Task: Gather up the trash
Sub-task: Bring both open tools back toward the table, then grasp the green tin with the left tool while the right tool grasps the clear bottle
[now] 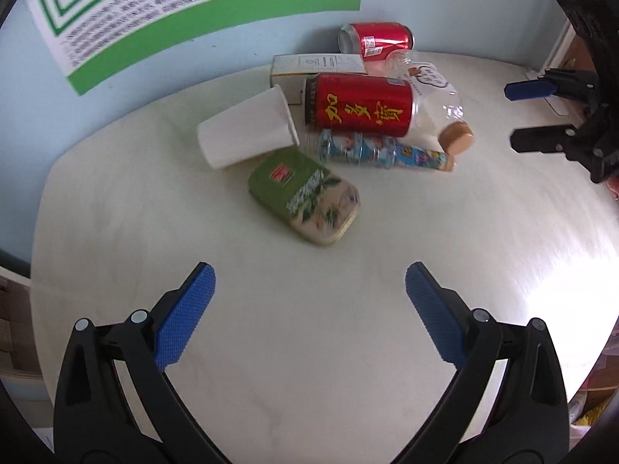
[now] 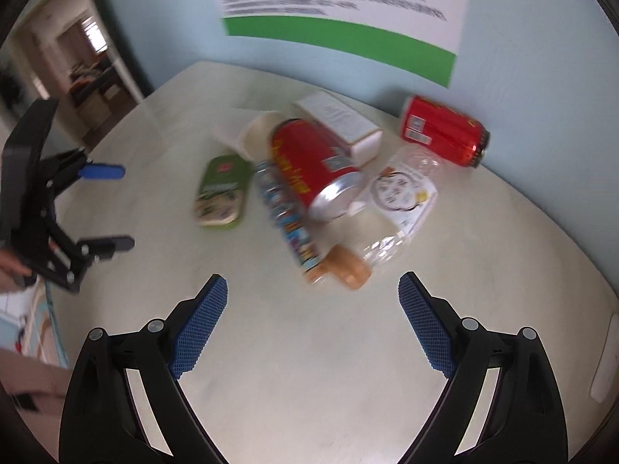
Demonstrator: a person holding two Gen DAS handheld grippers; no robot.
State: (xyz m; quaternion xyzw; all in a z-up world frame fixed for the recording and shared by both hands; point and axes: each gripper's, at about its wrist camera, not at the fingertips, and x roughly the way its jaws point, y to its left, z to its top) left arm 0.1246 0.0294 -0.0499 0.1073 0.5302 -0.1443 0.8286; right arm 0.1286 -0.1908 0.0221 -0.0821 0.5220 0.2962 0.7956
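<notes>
Trash lies heaped on your bench (image 1: 348,328) near the wall, left to right in the left wrist view: a white cup (image 1: 247,131) on its side, a green tin (image 1: 305,199), a white box (image 1: 317,67), a large red can (image 1: 359,104) resting on a slim patterned bottle (image 1: 383,150), and a clear bottle (image 1: 433,89) with a tan cap. A second red can (image 1: 377,38) lies against the wall. Your left gripper (image 1: 309,309) and right gripper (image 2: 313,317) hover short of the pile, fingers spread wide, holding nothing.
</notes>
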